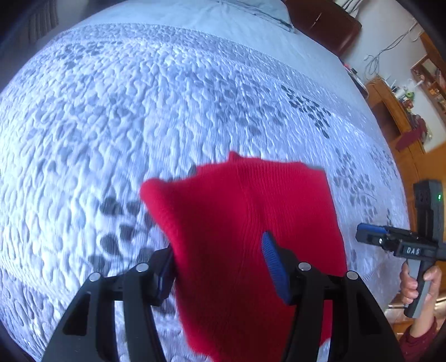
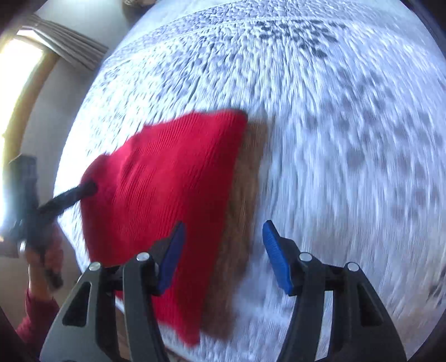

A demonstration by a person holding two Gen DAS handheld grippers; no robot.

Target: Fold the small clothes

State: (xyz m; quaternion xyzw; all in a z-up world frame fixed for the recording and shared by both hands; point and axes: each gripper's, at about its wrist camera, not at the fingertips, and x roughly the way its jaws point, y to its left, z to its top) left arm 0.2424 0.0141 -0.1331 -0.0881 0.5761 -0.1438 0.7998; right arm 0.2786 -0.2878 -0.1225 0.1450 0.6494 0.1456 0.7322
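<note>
A small red knit garment [image 1: 245, 222] lies on the white quilted bedspread [image 1: 139, 111]. My left gripper [image 1: 220, 264] is open, its two blue-padded fingers on either side of the garment's near part, with cloth draped between them. In the right wrist view the red garment [image 2: 167, 195] lies on a brown piece [image 2: 245, 200] that shows along its right edge. My right gripper [image 2: 223, 250] is open and empty, above the garment's right edge. It also shows in the left wrist view [image 1: 370, 234], off the bed's right side. The left gripper's finger [image 2: 69, 195] touches the garment's left corner.
The bedspread [image 2: 348, 139] has grey leaf patterns and fills both views. A dark headboard [image 1: 323, 25] stands at the far end. Wooden shelves [image 1: 404, 111] with small items stand to the right of the bed. A window with a curtain [image 2: 41, 55] is at the left.
</note>
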